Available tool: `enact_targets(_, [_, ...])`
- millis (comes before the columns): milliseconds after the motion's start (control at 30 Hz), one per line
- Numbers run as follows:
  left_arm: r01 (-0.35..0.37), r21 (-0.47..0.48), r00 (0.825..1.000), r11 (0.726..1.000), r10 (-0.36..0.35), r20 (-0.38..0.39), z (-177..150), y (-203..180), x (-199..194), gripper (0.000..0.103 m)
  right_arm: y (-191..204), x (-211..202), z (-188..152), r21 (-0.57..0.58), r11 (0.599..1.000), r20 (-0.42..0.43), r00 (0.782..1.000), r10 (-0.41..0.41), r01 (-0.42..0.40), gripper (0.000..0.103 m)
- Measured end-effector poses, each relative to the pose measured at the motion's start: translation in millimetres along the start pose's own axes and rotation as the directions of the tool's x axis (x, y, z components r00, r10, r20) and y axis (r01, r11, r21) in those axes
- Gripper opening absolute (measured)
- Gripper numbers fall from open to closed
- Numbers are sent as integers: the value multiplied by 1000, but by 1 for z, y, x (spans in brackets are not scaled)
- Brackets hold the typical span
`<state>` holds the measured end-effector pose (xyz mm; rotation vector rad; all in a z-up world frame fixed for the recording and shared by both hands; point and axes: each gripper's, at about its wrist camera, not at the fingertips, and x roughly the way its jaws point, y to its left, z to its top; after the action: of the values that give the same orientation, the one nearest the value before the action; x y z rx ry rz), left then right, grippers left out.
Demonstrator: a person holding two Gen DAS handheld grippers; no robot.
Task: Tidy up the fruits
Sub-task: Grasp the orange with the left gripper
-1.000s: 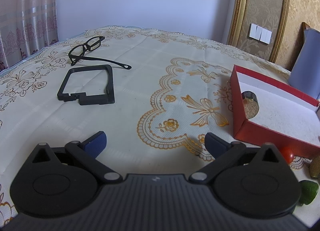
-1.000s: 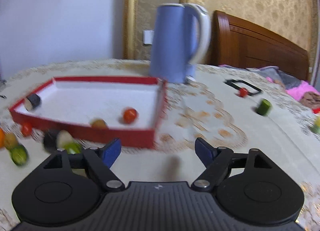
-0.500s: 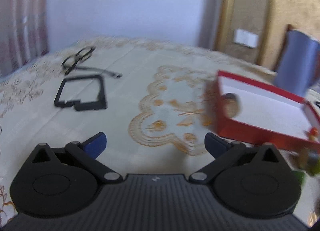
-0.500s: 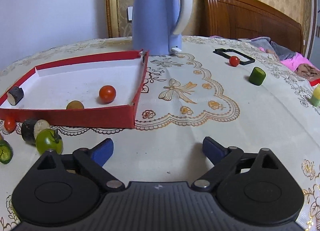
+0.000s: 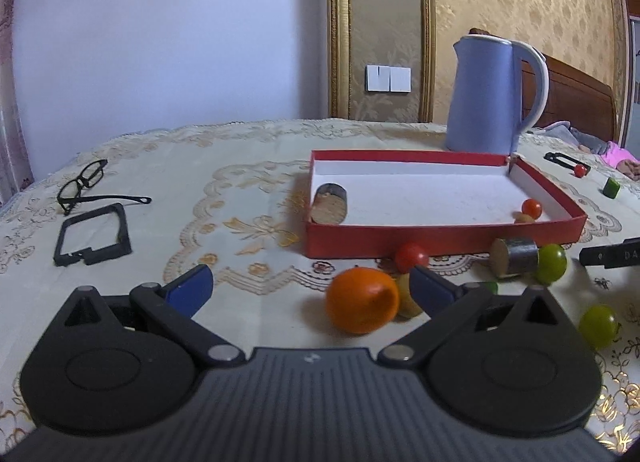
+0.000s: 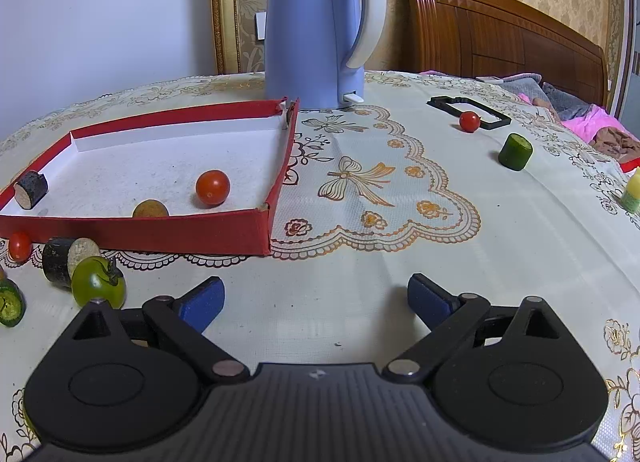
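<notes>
Between picks: your right tool (image 6: 314, 300) has just been opening and stands released, nothing between its jaws; left tool (image 5: 308, 288) is also spread wide and empty. Next, ease the left tool around the round orange fruit (image 5: 362, 299) just ahead, near the worktop's front edge, clench, then lift into the shallow red cardboard tray (image 5: 440, 236).

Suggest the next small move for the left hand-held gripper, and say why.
Probably ease the left hand-held gripper forward around the orange: its jaws stand open and empty, the orange sits just ahead toward the right finger, outside the red box.
</notes>
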<state>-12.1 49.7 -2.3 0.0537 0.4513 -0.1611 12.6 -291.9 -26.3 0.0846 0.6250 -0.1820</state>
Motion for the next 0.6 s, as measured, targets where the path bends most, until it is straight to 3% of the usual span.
enact_targets(367, [0, 3, 998, 1000, 1, -70, -2, -3, 22, 103, 0, 0, 0, 0, 1000, 0, 1000, 1, -1, 99])
enact_targets(467, [15, -16, 996, 1000, -16, -84, -2, 0, 24, 92, 0, 0, 0, 0, 1000, 1, 1000, 1, -1, 99])
enact_targets(600, [40, -24, 996, 999, -42, -82, -2, 2, 23, 87, 0, 0, 0, 0, 1000, 1, 1000, 1, -1, 99])
